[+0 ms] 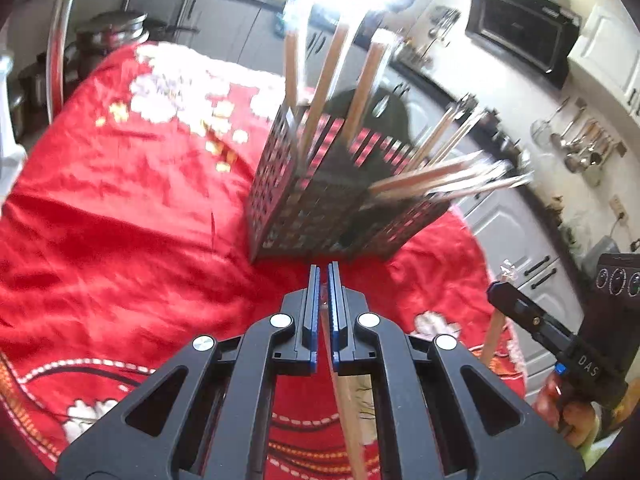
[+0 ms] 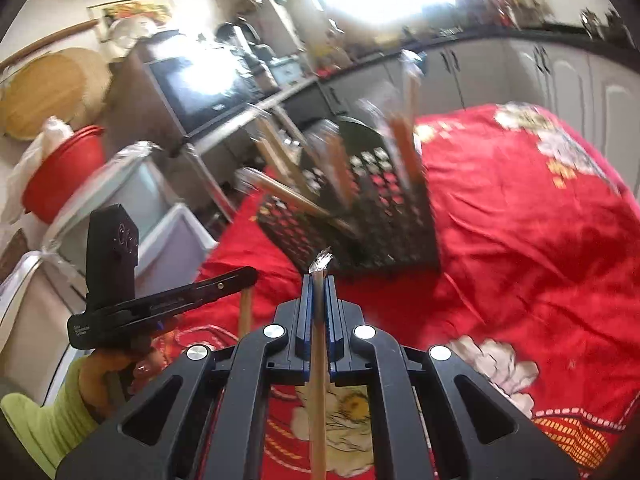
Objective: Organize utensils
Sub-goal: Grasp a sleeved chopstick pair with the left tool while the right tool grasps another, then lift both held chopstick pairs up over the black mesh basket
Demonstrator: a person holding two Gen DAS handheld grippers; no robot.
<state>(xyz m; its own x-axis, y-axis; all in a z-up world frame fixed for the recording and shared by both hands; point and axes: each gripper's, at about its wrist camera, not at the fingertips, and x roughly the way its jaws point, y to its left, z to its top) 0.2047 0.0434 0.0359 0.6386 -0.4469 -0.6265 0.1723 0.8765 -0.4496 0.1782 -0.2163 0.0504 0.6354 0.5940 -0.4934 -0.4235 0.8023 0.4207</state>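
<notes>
Setting: kitchen, grey cabinets and dark worktop behind; red floral tablecloth (image 1: 120, 208) over the table, black oven (image 1: 520, 28) up on the counter beyond the holder.
Landmark: black perforated square utensil holder (image 1: 320, 200), upright on the cloth, centre of both views.
Already in holder: several wooden-handled utensils wrapped in clear plastic (image 1: 328, 80), leaning out past the rim in two bunches, one toward the back, one fanning to the side; motion blur, exact count not readable.
Left gripper (image 1: 325, 276): just in front of the holder base, above the cloth; blue-padded jaws pressed nearly together, pinching a thin pale wooden stick (image 1: 348, 408) that runs down below the jaws.
Right gripper (image 2: 319, 280): also in front of the holder, jaws clamped on a second wooden stick with a plastic-wrapped tip (image 2: 318, 380), tip poking out just past the pads toward the holder.
Progress: roughly mid to late, judged; a good share already stowed, two pieces in hand not yet dropped in.
Left to do: carry both sticks over the holder rim, release.
Loose items: none visible on the cloth around the holder; near edge partly hidden by the grippers.
Utensil look: slim, straight, light wood, crinkled clear wrap on the ends; type of head not readable.
</notes>
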